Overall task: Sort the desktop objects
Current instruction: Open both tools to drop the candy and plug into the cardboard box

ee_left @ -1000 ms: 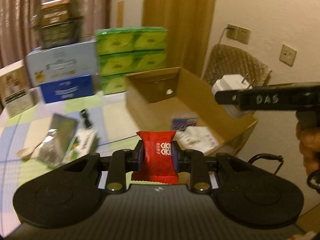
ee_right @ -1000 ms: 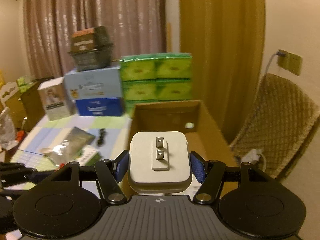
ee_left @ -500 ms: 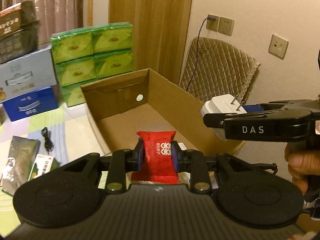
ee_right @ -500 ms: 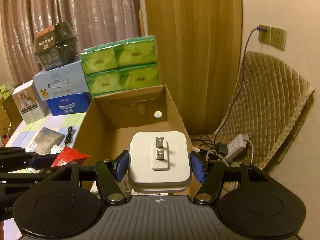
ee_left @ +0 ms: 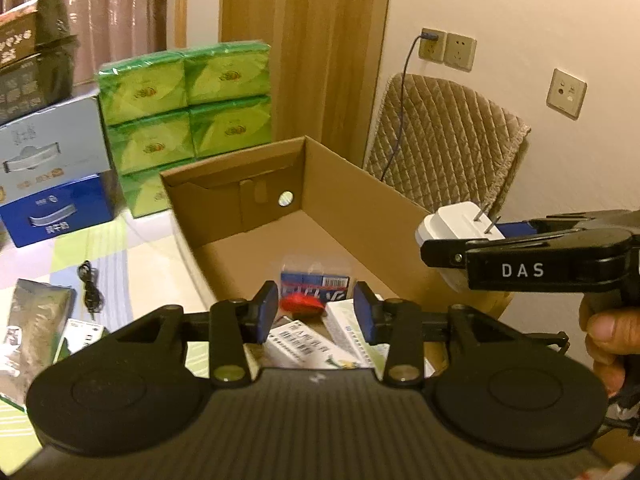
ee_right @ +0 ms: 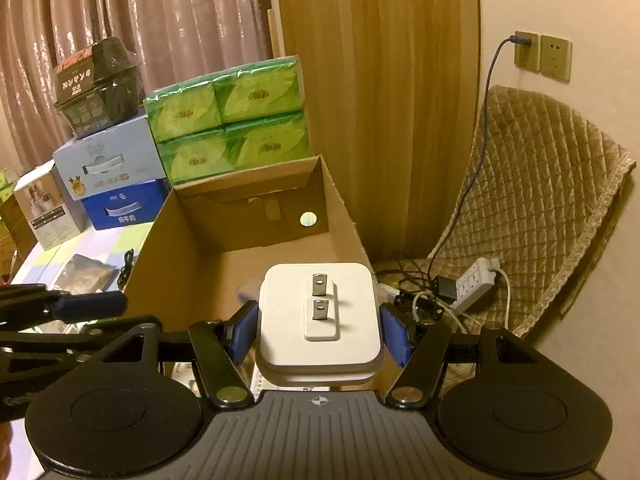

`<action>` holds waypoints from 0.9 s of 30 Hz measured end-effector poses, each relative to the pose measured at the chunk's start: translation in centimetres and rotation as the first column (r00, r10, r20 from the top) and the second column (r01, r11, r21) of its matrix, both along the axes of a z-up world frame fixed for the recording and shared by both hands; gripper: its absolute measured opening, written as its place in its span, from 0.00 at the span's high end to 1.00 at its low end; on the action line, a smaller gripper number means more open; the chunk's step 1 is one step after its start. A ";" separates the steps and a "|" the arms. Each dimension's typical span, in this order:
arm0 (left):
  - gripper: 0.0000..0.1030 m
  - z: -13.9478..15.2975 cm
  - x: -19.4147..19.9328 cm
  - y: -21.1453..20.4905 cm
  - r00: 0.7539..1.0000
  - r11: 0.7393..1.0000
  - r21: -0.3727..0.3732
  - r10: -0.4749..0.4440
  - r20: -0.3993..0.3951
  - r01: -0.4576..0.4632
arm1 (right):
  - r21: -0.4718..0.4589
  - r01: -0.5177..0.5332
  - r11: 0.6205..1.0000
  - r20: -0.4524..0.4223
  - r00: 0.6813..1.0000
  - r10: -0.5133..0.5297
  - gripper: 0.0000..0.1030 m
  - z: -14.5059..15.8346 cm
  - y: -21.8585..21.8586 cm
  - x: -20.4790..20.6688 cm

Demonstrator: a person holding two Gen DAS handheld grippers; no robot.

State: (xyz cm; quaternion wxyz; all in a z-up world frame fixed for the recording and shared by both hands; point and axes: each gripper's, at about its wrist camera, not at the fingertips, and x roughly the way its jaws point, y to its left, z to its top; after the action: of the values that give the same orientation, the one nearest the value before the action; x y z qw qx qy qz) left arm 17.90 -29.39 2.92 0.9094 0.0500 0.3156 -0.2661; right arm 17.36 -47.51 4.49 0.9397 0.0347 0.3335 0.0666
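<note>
My left gripper (ee_left: pixel 316 306) is open and empty above the near end of an open cardboard box (ee_left: pixel 360 200). The red packet (ee_left: pixel 301 303) lies in the box below it, among a blue pack (ee_left: pixel 316 282) and white cartons (ee_left: pixel 304 346). My right gripper (ee_right: pixel 319 332) is shut on a white plug adapter (ee_right: pixel 319 320) with two metal prongs, held over the box's (ee_right: pixel 260 240) right side. That adapter (ee_left: pixel 456 226) and the right gripper (ee_left: pixel 520 264) also show at the right of the left wrist view.
Green tissue packs (ee_left: pixel 184 112), a blue and white box (ee_left: pixel 52 184) and a dark box (ee_right: pixel 96 84) stand behind the carton. A foil pouch (ee_left: pixel 36 316) and black cable (ee_left: pixel 90 284) lie on the checked tablecloth. A quilted chair (ee_right: pixel 540 208) and power strip (ee_right: pixel 476 280) are at the right.
My left gripper has opened and the red packet has dropped into the box. Both grippers have moved further over the box. The right gripper still holds the adapter.
</note>
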 end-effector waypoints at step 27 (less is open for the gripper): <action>0.55 0.1 -0.6 3.6 0.998 0.998 -0.015 0.058 0.006 -0.057 | 0.091 -0.025 0.996 -0.125 0.992 0.036 0.40 -3.7 1.5 2.6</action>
State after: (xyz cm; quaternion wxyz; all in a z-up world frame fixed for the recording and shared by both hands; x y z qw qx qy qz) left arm 17.31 -25.76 3.04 0.9180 0.0349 0.3121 -0.2420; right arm 19.98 -46.00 0.79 0.9131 0.0756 0.3895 0.0935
